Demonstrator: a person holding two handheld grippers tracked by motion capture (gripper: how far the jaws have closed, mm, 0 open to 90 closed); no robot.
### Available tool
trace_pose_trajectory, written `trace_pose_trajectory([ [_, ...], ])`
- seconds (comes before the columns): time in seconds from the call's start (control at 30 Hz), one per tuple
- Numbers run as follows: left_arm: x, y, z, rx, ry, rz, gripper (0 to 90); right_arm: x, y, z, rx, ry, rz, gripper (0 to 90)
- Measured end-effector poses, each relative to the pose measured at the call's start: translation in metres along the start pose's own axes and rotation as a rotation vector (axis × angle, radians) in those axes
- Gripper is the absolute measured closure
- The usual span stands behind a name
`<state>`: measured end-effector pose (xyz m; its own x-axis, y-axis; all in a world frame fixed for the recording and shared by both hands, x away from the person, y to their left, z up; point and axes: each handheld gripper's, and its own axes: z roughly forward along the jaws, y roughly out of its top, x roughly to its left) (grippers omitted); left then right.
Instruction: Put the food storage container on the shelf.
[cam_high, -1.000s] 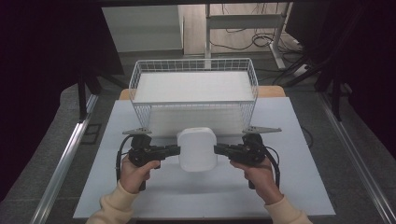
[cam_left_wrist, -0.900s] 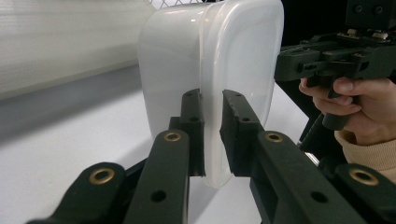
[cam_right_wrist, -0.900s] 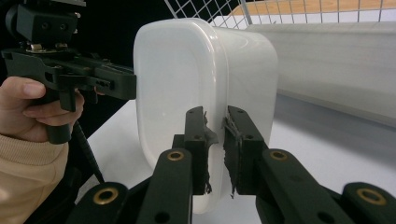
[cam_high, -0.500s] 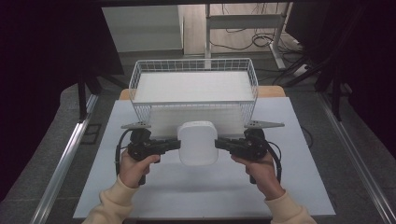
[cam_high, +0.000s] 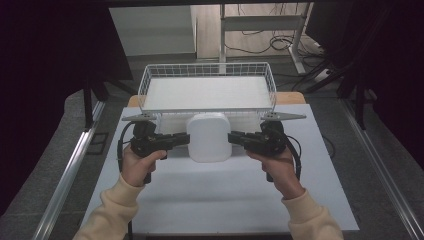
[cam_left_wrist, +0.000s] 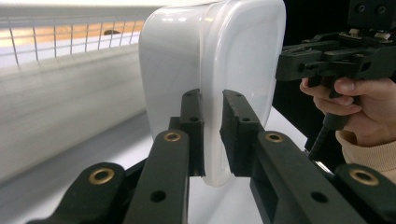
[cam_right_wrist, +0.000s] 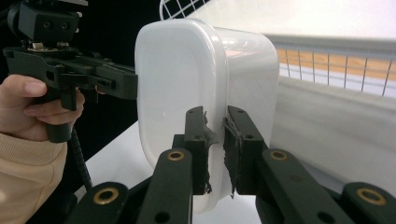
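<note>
While the white plastic container is held up on edge above the white desk, its rim is clamped from opposite sides: the left gripper is closed on the left rim and the right gripper on the right. Just beyond it, at the desk's far edge, the white wire basket is seen.
</note>
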<state>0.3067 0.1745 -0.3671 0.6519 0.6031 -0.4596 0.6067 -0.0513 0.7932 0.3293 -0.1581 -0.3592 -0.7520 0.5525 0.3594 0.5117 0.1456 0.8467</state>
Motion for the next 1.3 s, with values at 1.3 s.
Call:
trace_pose_trajectory([
  [1.3,0.035,0.122,-0.004,0.012,-0.005,0.010,79.1,-0.027,0.112,0.018,-0.025,0.001,0.018,79.6],
])
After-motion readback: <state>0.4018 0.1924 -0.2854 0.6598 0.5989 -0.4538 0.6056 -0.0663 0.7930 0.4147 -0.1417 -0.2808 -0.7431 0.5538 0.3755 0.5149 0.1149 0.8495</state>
